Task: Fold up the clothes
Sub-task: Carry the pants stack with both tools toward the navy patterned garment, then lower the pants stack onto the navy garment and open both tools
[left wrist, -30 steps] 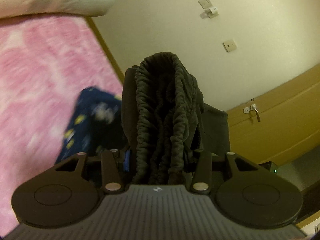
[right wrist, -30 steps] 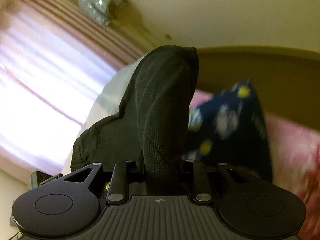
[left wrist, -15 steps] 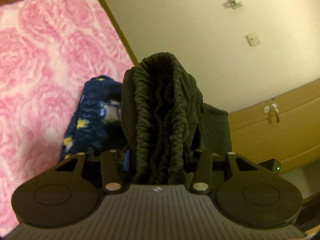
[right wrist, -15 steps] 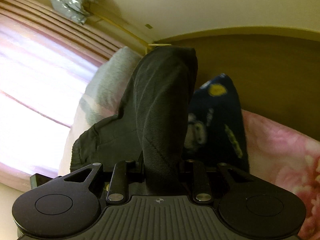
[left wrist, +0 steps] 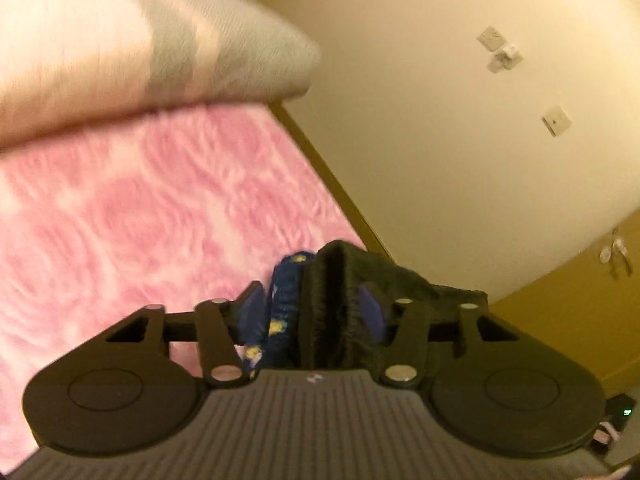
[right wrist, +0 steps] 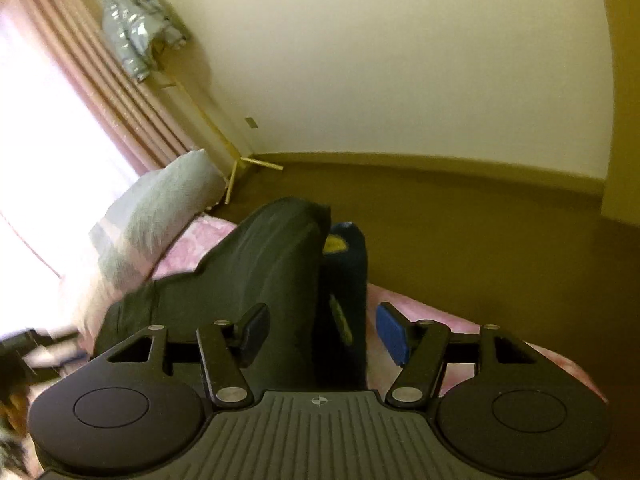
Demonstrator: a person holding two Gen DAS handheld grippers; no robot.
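A dark grey garment (left wrist: pixel 340 300) with a gathered waistband lies between the spread jaws of my left gripper (left wrist: pixel 314 310), which is open. A navy patterned garment (left wrist: pixel 282 304) lies beside it on the left. In the right wrist view the same dark garment (right wrist: pixel 272 280) and the navy garment (right wrist: pixel 344 276) sit between the jaws of my right gripper (right wrist: pixel 320 332), which is also open. Both garments rest on the pink bed cover (left wrist: pixel 140 220).
A striped pillow (left wrist: pixel 140 40) lies at the head of the bed; it also shows in the right wrist view (right wrist: pixel 160 216). A wooden headboard (right wrist: pixel 460 220), pink curtains (right wrist: pixel 100 100) and a wall with a door (left wrist: pixel 580 300) surround the bed.
Both grippers have opened and let go of the dark garment, which has dropped lower onto the bed beside the navy garment. Both cameras have shifted.
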